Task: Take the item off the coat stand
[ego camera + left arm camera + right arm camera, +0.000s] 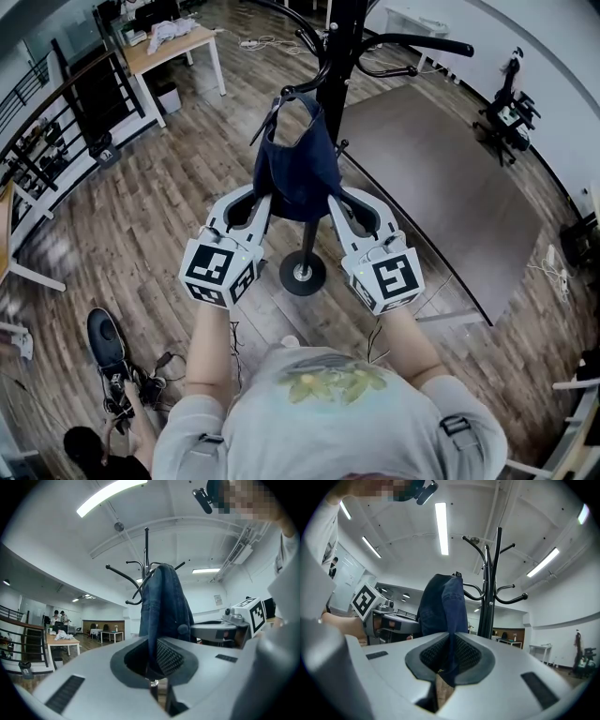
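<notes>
Centrally, the dark blue denim garment [298, 169] [164, 606] [443, 606] hangs just in front of the coat stand [339, 56] [146, 550] [494, 573], its top loop against a curved hook [314, 80]; whether it rests on that hook cannot be told. The left gripper [265, 204] [154, 656] and the right gripper [336, 204] [449, 656] each have their jaws closed on the garment's lower cloth, one at each side. Beneath lies the stand's round base [303, 273] on the wooden floor [141, 206]; a grey mat [441, 178] lies beside the stand.
</notes>
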`<state>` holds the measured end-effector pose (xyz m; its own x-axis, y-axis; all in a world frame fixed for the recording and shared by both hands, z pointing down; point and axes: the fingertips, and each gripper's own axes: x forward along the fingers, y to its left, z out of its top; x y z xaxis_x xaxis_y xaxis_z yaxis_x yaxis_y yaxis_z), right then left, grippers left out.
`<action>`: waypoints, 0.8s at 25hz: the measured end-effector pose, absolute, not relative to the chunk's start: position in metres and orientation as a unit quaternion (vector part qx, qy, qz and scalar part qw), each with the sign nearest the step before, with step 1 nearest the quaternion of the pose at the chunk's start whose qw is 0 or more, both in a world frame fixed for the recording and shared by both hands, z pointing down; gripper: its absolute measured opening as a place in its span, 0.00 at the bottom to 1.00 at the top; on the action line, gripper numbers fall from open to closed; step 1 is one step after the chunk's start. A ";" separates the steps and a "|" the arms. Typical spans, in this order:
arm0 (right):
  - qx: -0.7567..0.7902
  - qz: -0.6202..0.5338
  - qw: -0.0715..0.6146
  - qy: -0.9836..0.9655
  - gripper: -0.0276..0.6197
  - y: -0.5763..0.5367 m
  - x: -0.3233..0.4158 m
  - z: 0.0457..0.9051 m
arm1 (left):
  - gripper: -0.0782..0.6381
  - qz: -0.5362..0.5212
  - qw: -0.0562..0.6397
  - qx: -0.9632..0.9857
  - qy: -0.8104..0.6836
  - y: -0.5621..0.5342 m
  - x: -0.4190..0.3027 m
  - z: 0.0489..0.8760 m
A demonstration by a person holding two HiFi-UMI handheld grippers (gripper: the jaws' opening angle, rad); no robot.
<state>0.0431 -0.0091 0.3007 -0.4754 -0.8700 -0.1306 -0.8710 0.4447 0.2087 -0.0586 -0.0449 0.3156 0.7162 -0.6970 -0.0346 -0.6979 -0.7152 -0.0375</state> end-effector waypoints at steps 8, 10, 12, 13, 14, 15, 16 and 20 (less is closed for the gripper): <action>-0.505 0.111 0.006 0.856 0.10 0.013 0.048 0.311 | 0.15 0.002 0.023 -0.920 0.391 -0.020 -0.055 0.326; -0.504 0.106 0.005 0.857 0.10 0.019 0.050 0.314 | 0.15 -0.004 0.024 -0.918 0.395 -0.013 -0.053 0.329; -0.503 0.099 0.005 0.858 0.10 0.024 0.052 0.318 | 0.15 -0.009 0.023 -0.917 0.397 -0.007 -0.052 0.333; -0.503 0.095 0.004 0.859 0.10 0.027 0.054 0.321 | 0.15 -0.011 0.022 -0.917 0.398 -0.003 -0.051 0.335; -0.503 0.090 0.004 0.860 0.10 0.030 0.055 0.325 | 0.15 -0.013 0.020 -0.917 0.399 0.000 -0.050 0.337; -0.503 0.086 0.003 0.860 0.10 0.033 0.056 0.328 | 0.15 -0.015 0.019 -0.917 0.399 0.004 -0.049 0.340; -0.502 0.083 0.003 0.861 0.10 0.036 0.056 0.331 | 0.15 -0.018 0.018 -0.916 0.400 0.008 -0.049 0.343; -0.500 0.073 0.001 0.863 0.10 0.047 0.058 0.336 | 0.15 -0.028 0.016 -0.915 0.402 0.019 -0.046 0.346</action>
